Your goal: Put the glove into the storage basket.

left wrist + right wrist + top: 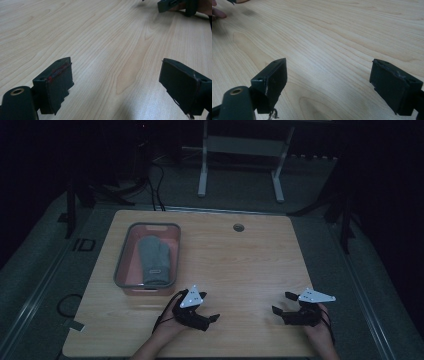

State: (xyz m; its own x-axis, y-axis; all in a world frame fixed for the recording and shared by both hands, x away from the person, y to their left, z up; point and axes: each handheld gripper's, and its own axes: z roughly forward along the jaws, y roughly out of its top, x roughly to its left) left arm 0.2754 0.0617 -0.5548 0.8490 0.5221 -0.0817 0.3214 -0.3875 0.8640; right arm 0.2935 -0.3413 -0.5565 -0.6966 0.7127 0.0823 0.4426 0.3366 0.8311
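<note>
A grey mitten [153,259] lies flat inside a pink bin with a grey rim [125,251] at the left of the wooden table [240,260]. My left gripper [209,310] rests low near the front edge, just right of the bin's near corner, jaws pointing right and open with bare wood between them [117,82]. My right gripper [281,303] sits at the front right, jaws pointing left toward the other one, also open over bare wood [328,80]. The two grippers face each other across a gap.
A round cable hole [238,227] sits near the table's far edge. Behind the table stand white desk legs [202,175] and dark cables on the floor. A cable loop [67,302] lies off the table's left front.
</note>
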